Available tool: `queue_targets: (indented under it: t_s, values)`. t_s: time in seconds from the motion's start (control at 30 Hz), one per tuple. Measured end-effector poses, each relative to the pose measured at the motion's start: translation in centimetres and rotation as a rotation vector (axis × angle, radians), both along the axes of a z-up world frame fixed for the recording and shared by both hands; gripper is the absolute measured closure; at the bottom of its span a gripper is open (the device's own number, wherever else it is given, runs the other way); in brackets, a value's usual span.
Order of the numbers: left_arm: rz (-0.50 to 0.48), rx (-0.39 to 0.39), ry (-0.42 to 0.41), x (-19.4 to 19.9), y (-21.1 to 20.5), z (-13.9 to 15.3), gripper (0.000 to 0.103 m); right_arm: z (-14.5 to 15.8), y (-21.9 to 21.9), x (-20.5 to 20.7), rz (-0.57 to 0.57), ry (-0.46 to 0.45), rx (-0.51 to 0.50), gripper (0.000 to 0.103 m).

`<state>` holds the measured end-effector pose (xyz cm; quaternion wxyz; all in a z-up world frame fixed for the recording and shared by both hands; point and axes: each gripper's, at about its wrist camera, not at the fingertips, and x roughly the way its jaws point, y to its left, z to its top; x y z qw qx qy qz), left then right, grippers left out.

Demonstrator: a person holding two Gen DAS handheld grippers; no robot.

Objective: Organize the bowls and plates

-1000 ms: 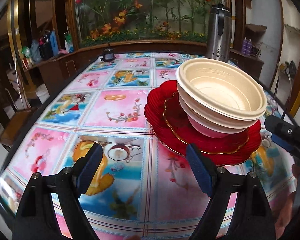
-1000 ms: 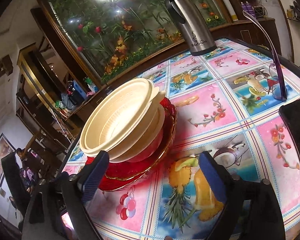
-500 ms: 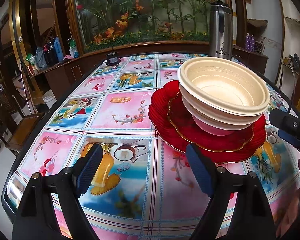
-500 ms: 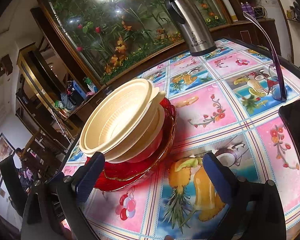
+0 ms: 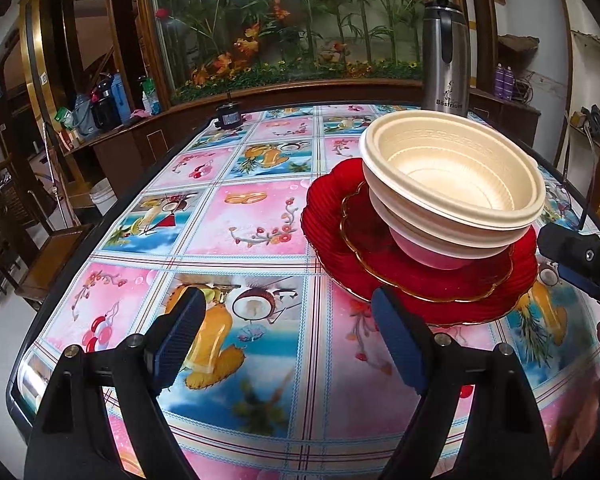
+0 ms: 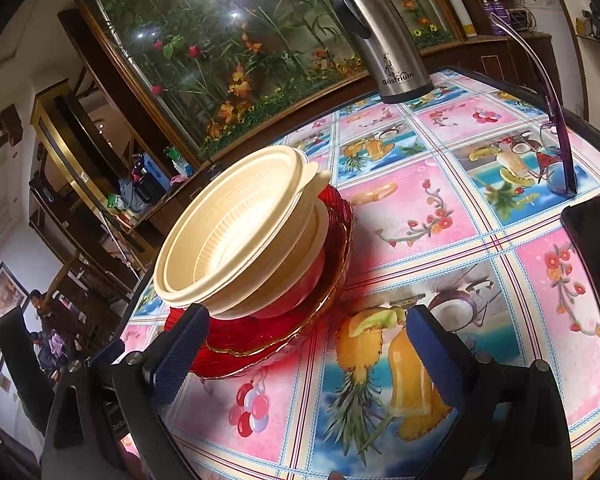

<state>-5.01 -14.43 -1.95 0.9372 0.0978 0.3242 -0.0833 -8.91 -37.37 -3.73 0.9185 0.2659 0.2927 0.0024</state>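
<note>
- On the fruit-print tablecloth (image 5: 260, 216), at about 2 o'clock from your left gripper (image 5: 288, 340), sits the whole stack: cream bowls (image 5: 452, 176) nested on a pink bowl (image 5: 432, 254), on a gold-rimmed red plate (image 5: 364, 232), on a larger red plate (image 5: 324, 208).
- Stack looks sorted by size, widest plate at the bottom, bowls on top; top cream bowl sits a bit skewed, rim tilted.
- Your left gripper: jaws wide apart, nothing between them, only tablecloth below. Its right finger (image 5: 396, 344) is just beside the red plate's near edge; contact can't be told.
- Your right gripper (image 6: 304, 354): jaws also apart, empty. Its left finger (image 6: 180, 352) overlaps the red plates (image 6: 332, 280) at 10 o'clock; touching or not, can't tell.
- Both tools flank the stack, pointing down at the table, likely because the stacking is done or nearly so and you're clear of it.
- Steel thermos (image 5: 446, 56) stands at 1 o'clock at the far table edge, well apart from the stack.
- Purple-framed glasses (image 6: 556, 148) lie at 2 o'clock in the right wrist view, near the table edge.
- Risk, if you move it: the tilted top bowl could slide off.
</note>
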Motion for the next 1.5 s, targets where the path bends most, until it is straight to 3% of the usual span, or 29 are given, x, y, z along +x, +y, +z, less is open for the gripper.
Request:
queue_targets:
  t_s: [0.4,0.63,0.97,1.27,1.5]
  values:
    - [0.004,0.006,0.001,0.1,0.0,0.0,0.017,-0.2,-0.3,0.0,-0.012,0.016,0.004,0.003]
    - [0.004,0.006,0.001,0.1,0.0,0.0,0.017,-0.6,-1.5,-0.1,-0.056,0.074,-0.019,0.003]
    - [0.004,0.007,0.001,0.1,0.0,0.0,0.017,-1.5,-2.8,-0.1,-0.103,0.226,-0.134,0.003]
    - [0.004,0.016,-0.002,0.2,0.1,-0.2,0.017,-1.9,-2.4,0.4,-0.104,0.284,-0.171,0.0]
    - [0.005,0.017,-0.003,0.2,0.0,-0.2,0.017,-2.1,-0.6,1.0,-0.085,0.363,-0.3,0.0]
